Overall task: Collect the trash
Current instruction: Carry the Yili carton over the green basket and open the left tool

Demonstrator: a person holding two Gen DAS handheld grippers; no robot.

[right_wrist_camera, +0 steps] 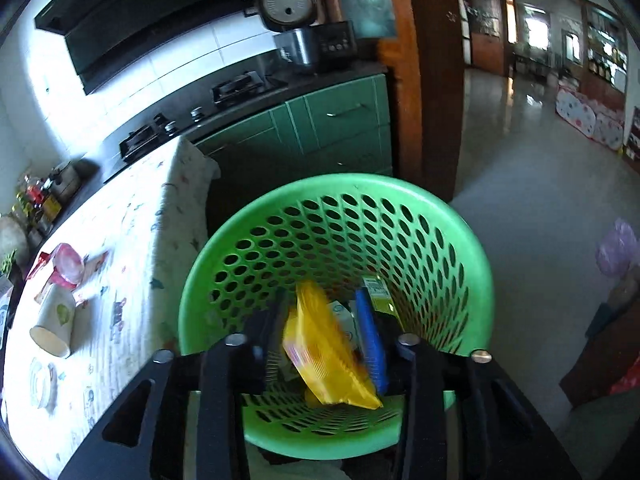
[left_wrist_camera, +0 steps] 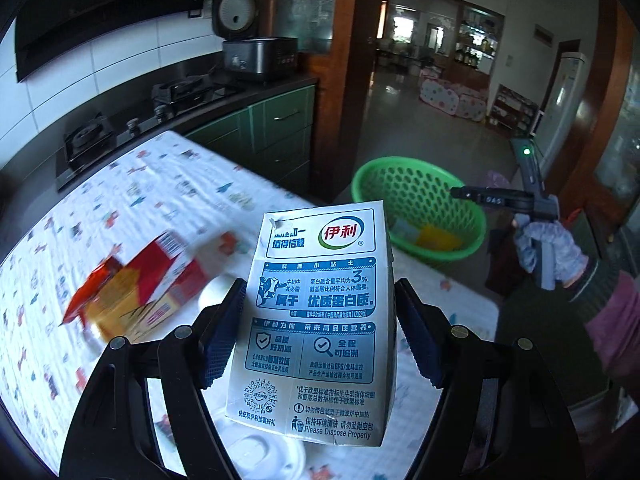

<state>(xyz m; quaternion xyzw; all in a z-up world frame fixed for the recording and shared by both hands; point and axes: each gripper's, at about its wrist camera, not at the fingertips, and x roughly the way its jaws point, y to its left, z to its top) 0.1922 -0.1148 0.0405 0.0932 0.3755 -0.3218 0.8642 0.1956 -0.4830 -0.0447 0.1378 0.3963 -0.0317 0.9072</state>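
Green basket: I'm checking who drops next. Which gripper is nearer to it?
Right. The right gripper hangs directly over the green basket, a yellow packet between its fingers. The left gripper is back over the table, holding a milk carton.

Basket (right_wrist_camera: 332,240) beside table (right_wrist_camera: 132,216); wrapper (right_wrist_camera: 328,344) in basket.

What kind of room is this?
A home kitchen, most likely: there's a gas stove on the counter, a rice cooker beside it, and green cabinets underneath.
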